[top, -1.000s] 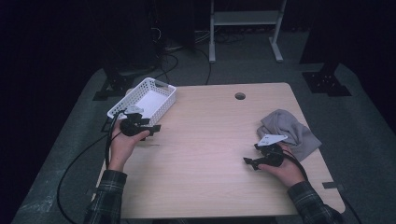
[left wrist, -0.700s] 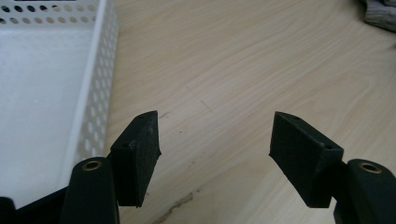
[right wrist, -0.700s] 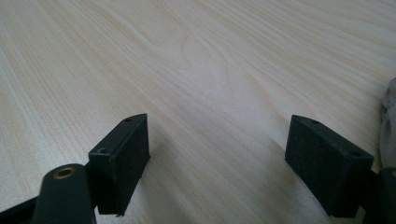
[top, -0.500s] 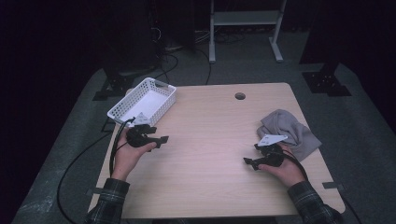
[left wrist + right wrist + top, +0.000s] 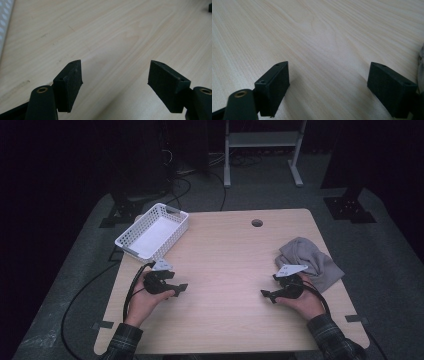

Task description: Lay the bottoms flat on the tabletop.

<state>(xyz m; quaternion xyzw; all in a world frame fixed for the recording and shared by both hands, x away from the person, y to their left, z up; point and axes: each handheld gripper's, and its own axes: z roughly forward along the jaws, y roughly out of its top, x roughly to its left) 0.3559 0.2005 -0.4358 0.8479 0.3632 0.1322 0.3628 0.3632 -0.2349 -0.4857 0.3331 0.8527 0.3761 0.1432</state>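
Note:
My left gripper (image 5: 180, 289) lies low over the wooden table (image 5: 225, 255) at its left side, held in a hand and pointing right. In the left gripper view its jaws (image 5: 115, 72) stand open over bare wood; they have just been opening, with nothing between them. My right gripper (image 5: 265, 294) rests at the right side, pointing left, just in front of a crumpled grey cloth (image 5: 312, 260). Its jaws (image 5: 329, 75) are wide apart and have just been opening a little more, also with nothing between them. The cloth's edge (image 5: 421, 57) peeks in at the right.
A white perforated basket (image 5: 152, 231) sits tilted at the table's far left corner, its rim (image 5: 5, 20) in the left gripper view. A cable hole (image 5: 257, 223) is near the far edge. Cables trail off the left side. A metal stand's legs rise behind the table.
The left hand has moved from beside the basket toward the near side and down to the tabletop. The right hand has stayed where it was.

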